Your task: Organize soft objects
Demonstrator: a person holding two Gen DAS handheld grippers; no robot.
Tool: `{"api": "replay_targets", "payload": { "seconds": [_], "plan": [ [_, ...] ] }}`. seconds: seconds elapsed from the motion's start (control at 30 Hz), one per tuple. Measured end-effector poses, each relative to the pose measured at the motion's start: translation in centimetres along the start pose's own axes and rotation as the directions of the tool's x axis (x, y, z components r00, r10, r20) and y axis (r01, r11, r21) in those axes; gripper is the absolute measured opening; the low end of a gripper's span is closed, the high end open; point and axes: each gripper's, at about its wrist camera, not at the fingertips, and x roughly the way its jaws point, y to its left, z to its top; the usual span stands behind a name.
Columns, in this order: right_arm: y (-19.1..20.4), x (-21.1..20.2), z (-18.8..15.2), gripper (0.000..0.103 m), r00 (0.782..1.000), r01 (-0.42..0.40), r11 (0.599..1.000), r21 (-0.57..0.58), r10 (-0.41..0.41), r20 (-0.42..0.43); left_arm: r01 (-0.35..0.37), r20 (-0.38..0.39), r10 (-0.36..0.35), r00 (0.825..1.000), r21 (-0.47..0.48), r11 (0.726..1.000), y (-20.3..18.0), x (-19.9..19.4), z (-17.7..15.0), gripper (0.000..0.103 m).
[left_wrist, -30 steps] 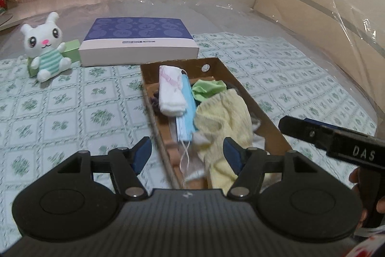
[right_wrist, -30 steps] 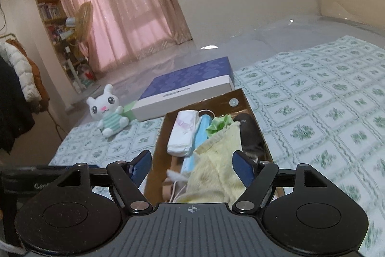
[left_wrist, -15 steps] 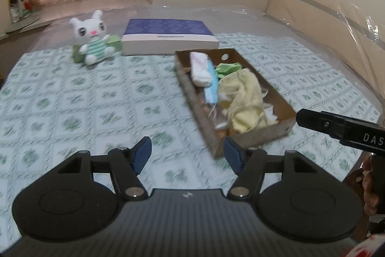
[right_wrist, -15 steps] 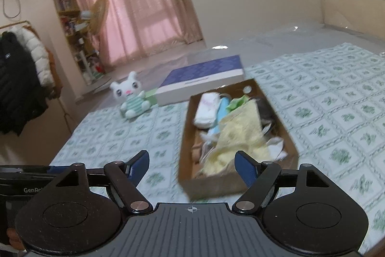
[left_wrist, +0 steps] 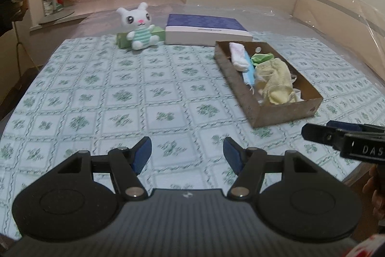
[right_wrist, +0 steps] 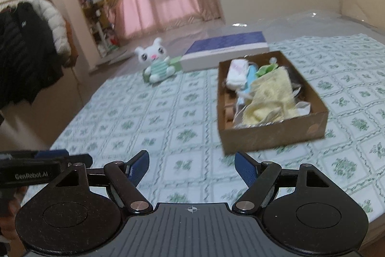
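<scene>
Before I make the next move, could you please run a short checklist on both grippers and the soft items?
1. Left hand-held gripper open, empty: ok.
2. Right hand-held gripper open, empty: ok.
3. Cardboard box flat on the tablecloth: ok.
4. Yellow cloth, white sock and blue face mask inside the box: ok.
5. Plush bunny in the box: not ok, it sits outside.
6. Items beneath the cloth: cannot tell.

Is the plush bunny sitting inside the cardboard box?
No, the plush bunny sits on the tablecloth beside the blue box, apart from the cardboard box.
</scene>
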Motion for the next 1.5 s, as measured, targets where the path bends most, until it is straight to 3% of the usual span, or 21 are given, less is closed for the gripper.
{"api": "replay_targets", "payload": {
  "seconds": [0.33,0.67,1.5],
  "plan": [
    [3.3,1.6,-3.1,0.078,0.995,-0.015,0.997,-0.071,0.007,-0.102,-0.036,-0.040,0.034,0.999,-0.035,0.999,2.0,-1.1,-3.2,0.063],
    [5.2,3.2,-4.6,0.078,0.987,-0.044,0.993,-0.111,0.026,-0.157,-0.052,-0.065,0.049,0.997,-0.041,0.998,3.0,-1.0,-4.4,0.063],
    [5.1,4.4,-4.9,0.078,0.983,-0.039,0.994,-0.100,0.020,-0.185,-0.043,-0.082,0.041,0.996,-0.031,0.999,2.9,-0.3,-4.5,0.063]
  ]
}}
